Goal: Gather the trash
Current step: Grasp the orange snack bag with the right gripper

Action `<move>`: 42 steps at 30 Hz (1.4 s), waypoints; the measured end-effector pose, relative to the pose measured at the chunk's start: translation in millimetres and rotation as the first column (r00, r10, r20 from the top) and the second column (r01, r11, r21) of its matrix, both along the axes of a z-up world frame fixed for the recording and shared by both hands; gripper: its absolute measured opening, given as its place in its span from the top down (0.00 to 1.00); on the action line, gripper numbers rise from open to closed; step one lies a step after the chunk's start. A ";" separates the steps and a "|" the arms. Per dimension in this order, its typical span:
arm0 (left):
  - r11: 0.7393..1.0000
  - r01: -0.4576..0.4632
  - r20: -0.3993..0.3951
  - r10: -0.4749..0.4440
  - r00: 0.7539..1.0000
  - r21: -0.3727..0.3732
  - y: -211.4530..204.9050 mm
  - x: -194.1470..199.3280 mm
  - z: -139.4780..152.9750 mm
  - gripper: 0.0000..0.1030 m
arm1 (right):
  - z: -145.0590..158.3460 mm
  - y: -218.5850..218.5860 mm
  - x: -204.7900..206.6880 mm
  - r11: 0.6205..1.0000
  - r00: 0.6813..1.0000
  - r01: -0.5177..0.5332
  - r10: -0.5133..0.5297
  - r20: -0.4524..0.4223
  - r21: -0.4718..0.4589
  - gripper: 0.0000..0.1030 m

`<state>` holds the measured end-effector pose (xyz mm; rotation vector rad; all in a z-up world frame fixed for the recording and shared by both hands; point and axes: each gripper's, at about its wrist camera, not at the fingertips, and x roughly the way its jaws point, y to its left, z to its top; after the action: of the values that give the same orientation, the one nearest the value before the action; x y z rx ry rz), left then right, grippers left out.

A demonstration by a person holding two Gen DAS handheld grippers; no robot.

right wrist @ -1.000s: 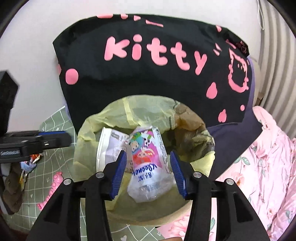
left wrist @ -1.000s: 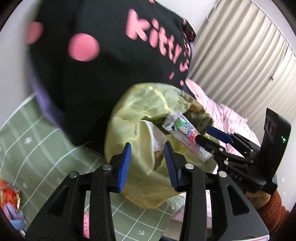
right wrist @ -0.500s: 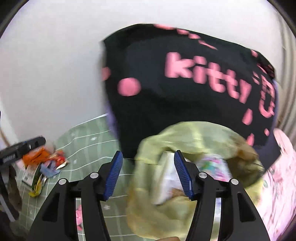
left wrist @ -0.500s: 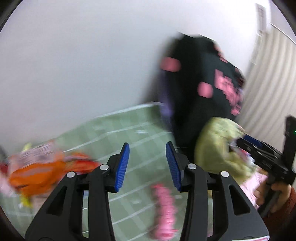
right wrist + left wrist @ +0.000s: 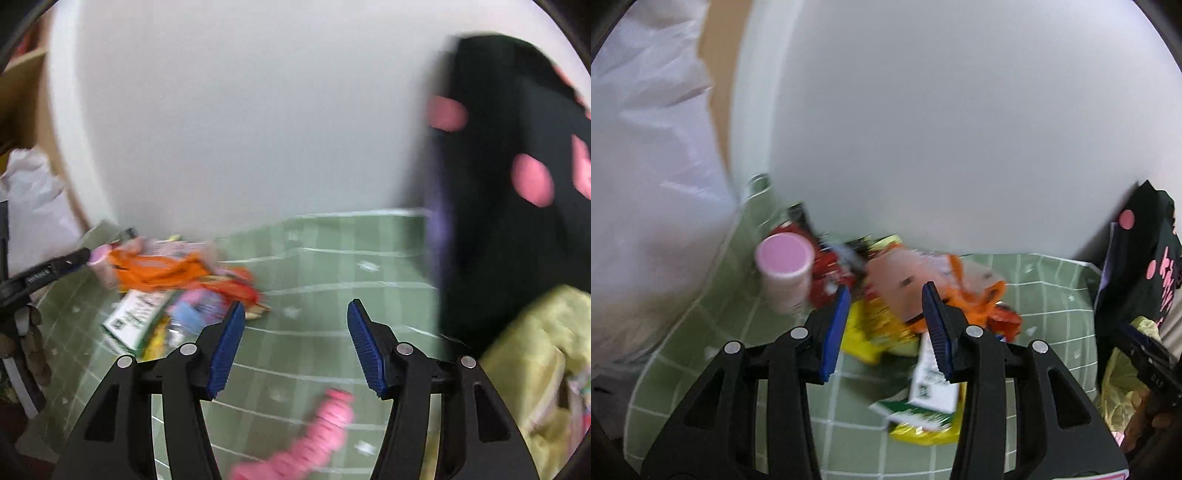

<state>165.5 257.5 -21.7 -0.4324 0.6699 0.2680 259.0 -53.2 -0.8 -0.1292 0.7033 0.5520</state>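
Observation:
A heap of snack wrappers (image 5: 923, 295) lies on the green checked mat (image 5: 1052, 295): orange, yellow and red packets and a green-and-white carton (image 5: 929, 402). My left gripper (image 5: 886, 328) is open and empty just above the heap. My right gripper (image 5: 295, 343) is open and empty over the mat, with the heap (image 5: 177, 273) to its left. The yellow trash bag (image 5: 546, 362) sits at the right, next to the black Kitty bag (image 5: 517, 184). The yellow bag also shows at the right edge of the left wrist view (image 5: 1126, 373).
A pink-lidded cup (image 5: 785, 269) stands left of the heap. A pink toy (image 5: 314, 439) lies on the mat below my right gripper. White cloth (image 5: 646, 184) hangs at the left. A white wall (image 5: 960, 129) stands behind the mat.
Both grippers swung left, away from the yellow bag, toward the wrapper heap. The right gripper let go of a wrapper over the bag and is now empty.

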 end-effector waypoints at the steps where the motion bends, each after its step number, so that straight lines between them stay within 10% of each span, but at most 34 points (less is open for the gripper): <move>1: 1.000 -0.001 -0.006 0.001 1.000 0.004 1.5 -2.2 -2.0 0.62 | -0.2 14.5 2.8 0.999 0.999 -0.039 0.039 -0.005 0.007 0.47; 18: 0.998 -0.054 -0.073 0.055 0.996 0.015 34.2 -52.9 -24.1 0.62 | -53.4 212.6 23.3 0.883 0.879 -0.465 0.451 -0.152 -0.068 0.47; 27: 0.998 -0.058 -0.081 0.056 0.995 -0.022 41.1 -45.7 -33.3 0.62 | -56.6 184.5 24.1 0.890 0.884 -0.449 0.431 -0.179 -0.074 0.84; 42: 0.997 0.063 -0.090 -0.067 0.994 -0.054 1.7 38.8 -49.2 0.62 | -1.7 67.5 38.3 0.977 0.976 -0.213 0.211 -0.049 -0.023 0.92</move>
<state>204.4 259.2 -70.8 -0.4479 0.7811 0.2104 297.3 14.3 -2.5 -0.2197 0.7477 0.7518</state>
